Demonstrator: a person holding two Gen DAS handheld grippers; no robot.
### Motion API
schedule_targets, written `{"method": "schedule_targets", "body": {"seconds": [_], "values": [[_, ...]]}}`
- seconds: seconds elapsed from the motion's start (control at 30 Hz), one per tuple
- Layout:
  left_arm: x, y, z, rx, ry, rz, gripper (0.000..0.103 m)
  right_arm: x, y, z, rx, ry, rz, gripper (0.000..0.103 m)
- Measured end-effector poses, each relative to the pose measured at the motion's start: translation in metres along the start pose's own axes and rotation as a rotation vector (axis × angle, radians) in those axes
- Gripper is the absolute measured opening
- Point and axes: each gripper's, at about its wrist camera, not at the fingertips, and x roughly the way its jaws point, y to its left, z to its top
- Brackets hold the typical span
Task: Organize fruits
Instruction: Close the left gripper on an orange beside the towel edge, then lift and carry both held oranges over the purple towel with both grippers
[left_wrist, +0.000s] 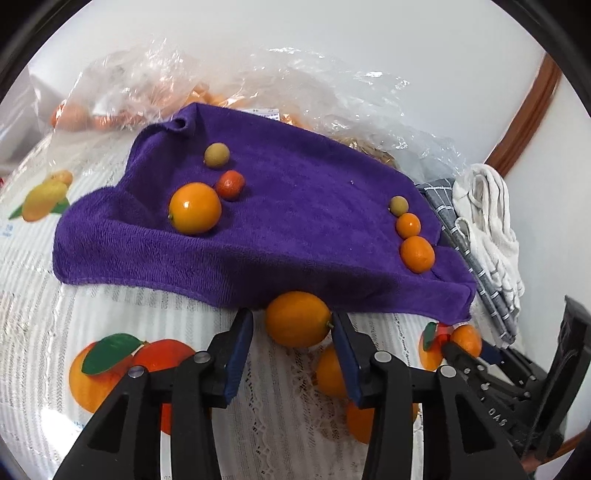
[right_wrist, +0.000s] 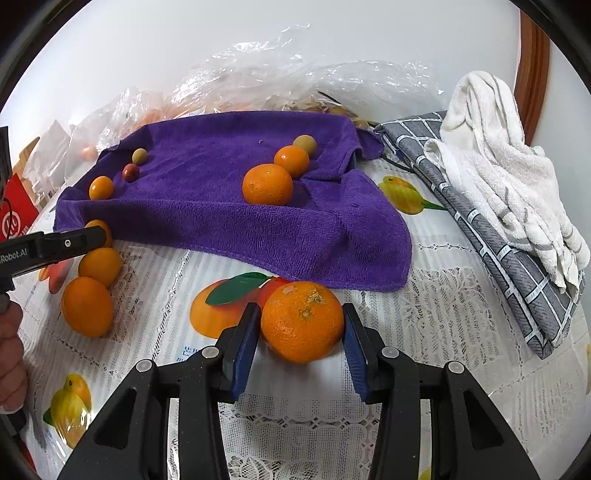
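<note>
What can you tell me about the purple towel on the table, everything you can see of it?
The purple towel is a plush terry cloth with a stitched hem, spread loosely and rumpled over the fruit-print tablecloth, its far edge against clear plastic bags. Six fruits sit on it in two rows of three, each running large orange to small greenish. One near corner lies folded over, by the gray checked cloth. An orange touches its near hem.

Table (right_wrist: 461, 332) w/ fruit-print cover: purple towel (right_wrist: 221, 214), oranges (right_wrist: 86, 306), folded cloths (right_wrist: 491, 206).
</note>
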Motion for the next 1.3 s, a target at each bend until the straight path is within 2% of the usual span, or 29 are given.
{"method": "schedule_targets", "body": {"seconds": [0.1, 0.17, 0.33, 0.5, 0.83, 1.3], "values": [[0.000, 0.000, 0.000, 0.007, -0.003, 0.001, 0.040, 0.000, 0.000, 0.000, 0.005, -0.002, 0.002, 0.042], [0.000, 0.000, 0.001, 0.010, -0.001, -0.019, 0.036, 0.000, 0.000, 0.000, 0.003, -0.002, -0.001, 0.041], [-0.002, -0.004, 0.002, 0.037, -0.014, -0.027, 0.036, -0.001, -0.003, -0.001, 0.016, -0.007, 0.013, 0.041], [-0.013, -0.009, 0.003, 0.067, -0.051, -0.077, 0.036, -0.003, -0.005, -0.001, 0.019, -0.018, 0.045, 0.041], [-0.031, -0.009, 0.006, 0.050, -0.120, -0.137, 0.035, -0.012, -0.006, -0.003, 0.019, -0.063, 0.086, 0.041], [-0.035, 0.001, 0.009, 0.011, -0.137, -0.119, 0.035, -0.019, -0.010, -0.005, 0.040, -0.099, 0.104, 0.041]]}}
